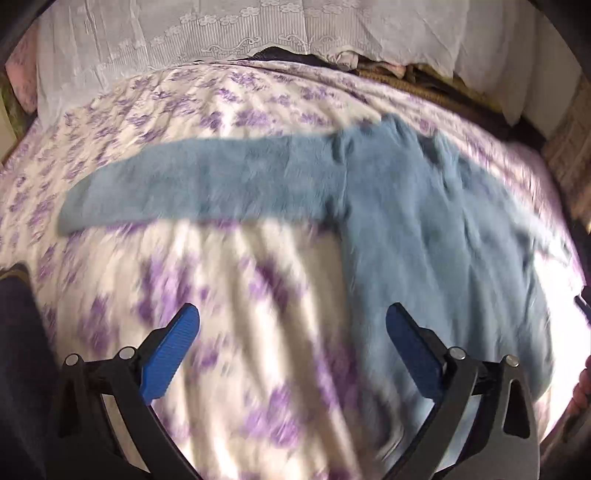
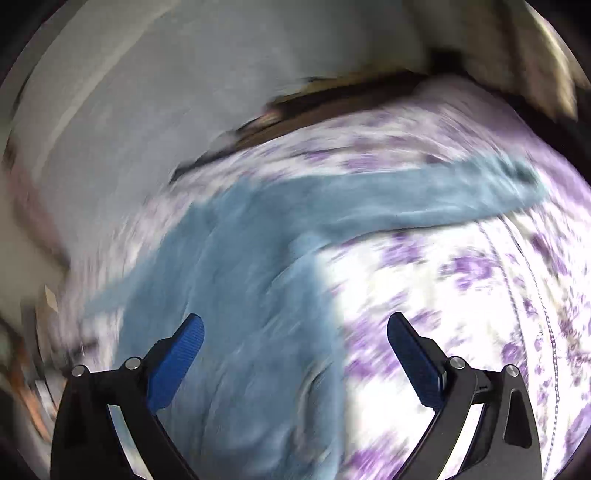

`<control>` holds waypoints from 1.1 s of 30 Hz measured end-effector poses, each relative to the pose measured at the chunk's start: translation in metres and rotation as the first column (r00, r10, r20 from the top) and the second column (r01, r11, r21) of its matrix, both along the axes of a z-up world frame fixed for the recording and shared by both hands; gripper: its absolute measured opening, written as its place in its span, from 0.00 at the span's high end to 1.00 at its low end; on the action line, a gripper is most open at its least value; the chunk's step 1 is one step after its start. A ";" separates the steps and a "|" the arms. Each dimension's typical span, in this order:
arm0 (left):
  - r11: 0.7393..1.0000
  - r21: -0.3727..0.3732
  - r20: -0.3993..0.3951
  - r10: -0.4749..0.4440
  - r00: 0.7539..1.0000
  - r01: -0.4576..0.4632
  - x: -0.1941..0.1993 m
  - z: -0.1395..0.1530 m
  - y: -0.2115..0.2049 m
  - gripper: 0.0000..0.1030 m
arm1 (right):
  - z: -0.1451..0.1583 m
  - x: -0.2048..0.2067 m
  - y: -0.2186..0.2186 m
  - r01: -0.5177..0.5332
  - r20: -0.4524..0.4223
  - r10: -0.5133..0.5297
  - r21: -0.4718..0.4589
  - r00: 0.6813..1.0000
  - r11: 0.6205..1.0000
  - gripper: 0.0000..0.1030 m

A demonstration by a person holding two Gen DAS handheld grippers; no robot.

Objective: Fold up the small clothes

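A fluffy light-blue sweater (image 1: 424,221) lies spread flat on a bed, one sleeve (image 1: 192,184) stretched out to the left. My left gripper (image 1: 291,317) hovers open above the bedspread, just left of the sweater's body, with nothing between its blue pads (image 1: 173,354). In the right wrist view the same sweater (image 2: 229,280) fills the lower left, its other sleeve (image 2: 424,195) reaching to the right. My right gripper (image 2: 295,328) stands open over the sweater's right edge, empty. Both views are motion-blurred.
The bed carries a white bedspread with purple flowers (image 1: 229,266). White lace pillows (image 1: 229,33) line the far side, with dark clutter (image 1: 424,81) beyond the bed's far right edge. A bit of a hand (image 1: 581,387) shows at the right rim.
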State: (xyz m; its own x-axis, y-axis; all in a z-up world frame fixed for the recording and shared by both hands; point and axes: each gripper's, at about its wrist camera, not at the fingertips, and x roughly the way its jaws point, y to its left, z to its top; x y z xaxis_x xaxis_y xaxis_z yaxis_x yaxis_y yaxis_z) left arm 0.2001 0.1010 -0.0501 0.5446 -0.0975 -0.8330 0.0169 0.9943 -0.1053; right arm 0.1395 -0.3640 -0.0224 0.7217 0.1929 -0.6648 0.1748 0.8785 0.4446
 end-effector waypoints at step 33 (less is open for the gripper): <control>0.985 0.098 -0.023 -0.142 0.990 0.143 0.142 -0.058 -0.153 0.04 | -0.094 0.060 -0.182 0.756 -0.016 -0.831 0.425 0.557 0.499 0.86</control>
